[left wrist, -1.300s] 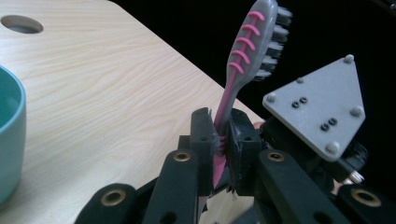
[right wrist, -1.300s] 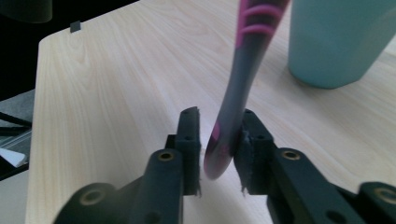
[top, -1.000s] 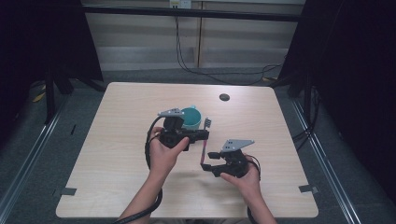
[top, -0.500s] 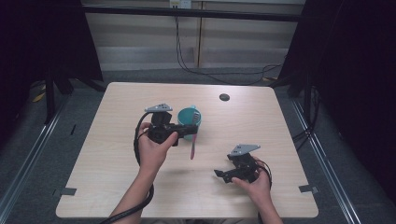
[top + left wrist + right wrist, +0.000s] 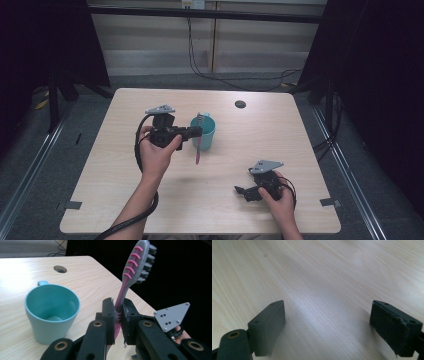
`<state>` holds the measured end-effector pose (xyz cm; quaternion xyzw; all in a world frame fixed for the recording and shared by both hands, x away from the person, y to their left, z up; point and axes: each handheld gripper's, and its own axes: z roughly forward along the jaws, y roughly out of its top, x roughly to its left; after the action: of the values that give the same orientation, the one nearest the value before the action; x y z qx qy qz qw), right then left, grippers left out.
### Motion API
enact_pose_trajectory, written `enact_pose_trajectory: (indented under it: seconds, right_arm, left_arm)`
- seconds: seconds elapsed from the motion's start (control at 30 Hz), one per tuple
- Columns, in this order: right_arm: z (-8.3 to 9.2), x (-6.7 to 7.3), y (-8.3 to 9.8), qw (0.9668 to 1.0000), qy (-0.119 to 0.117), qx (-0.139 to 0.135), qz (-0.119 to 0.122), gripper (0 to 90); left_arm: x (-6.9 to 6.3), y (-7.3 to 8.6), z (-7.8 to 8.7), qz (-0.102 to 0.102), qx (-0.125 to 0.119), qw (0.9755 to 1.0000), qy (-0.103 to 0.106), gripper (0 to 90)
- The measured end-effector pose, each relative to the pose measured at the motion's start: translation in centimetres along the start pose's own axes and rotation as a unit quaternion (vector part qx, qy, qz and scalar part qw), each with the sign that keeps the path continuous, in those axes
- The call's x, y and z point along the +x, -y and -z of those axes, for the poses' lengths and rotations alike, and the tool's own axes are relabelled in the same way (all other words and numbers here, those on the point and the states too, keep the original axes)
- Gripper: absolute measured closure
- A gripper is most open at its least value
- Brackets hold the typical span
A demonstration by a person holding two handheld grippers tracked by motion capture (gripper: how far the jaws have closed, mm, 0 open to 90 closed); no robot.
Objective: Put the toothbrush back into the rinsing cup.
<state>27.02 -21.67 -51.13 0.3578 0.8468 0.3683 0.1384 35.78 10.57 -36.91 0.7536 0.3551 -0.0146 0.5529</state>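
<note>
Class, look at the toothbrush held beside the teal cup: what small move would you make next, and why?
Probably shift the left tongs sideways until the toothbrush hangs over the cup, then lower it. The tongs clamp the pink handle upright, bristles up, beside the cup rather than above it, and the cup stands upright and open. The right tongs are open over the table.

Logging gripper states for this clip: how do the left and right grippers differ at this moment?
The left gripper has its jaws shut on the pink toothbrush, held bristle end up beside the teal cup; the right gripper has its jaws wide apart with nothing between them. In the high view the left gripper sits mid-table next to the cup, while the right gripper is low near the table's near edge. Both are hand-held, with black jaws.
</note>
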Motion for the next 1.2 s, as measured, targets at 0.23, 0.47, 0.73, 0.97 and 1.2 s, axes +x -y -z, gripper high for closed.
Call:
enact_pose_trajectory:
  seconds: [0.23,0.47,0.73,0.97,1.2]
  right_arm:
    - [0.0,0.0,0.0,1.0000,0.001,0.000,-0.001,12.2]
    - [0.0,0.0,0.0,1.0000,0.002,0.001,-0.001,12.0]
    - [0.0,0.1,0.0,1.0000,0.002,0.001,0.000,11.9]
    - [0.0,0.1,0.0,1.0000,0.002,0.000,0.000,11.9]
    - [0.0,0.1,0.0,1.0000,0.002,0.000,0.000,11.9]
  left_arm:
    - [0.4,-0.8,0.3,-0.005,-0.003,0.9999,-0.011,82.7]
    - [0.8,-1.6,0.8,-0.006,-0.006,0.9998,-0.019,82.7]
    - [1.2,-2.8,0.8,-0.010,-0.008,0.9995,-0.030,82.7]
    - [1.3,-3.4,0.7,-0.009,-0.013,0.9994,-0.032,82.7]
    - [1.5,-4.0,0.8,-0.004,-0.023,0.9992,-0.033,82.7]
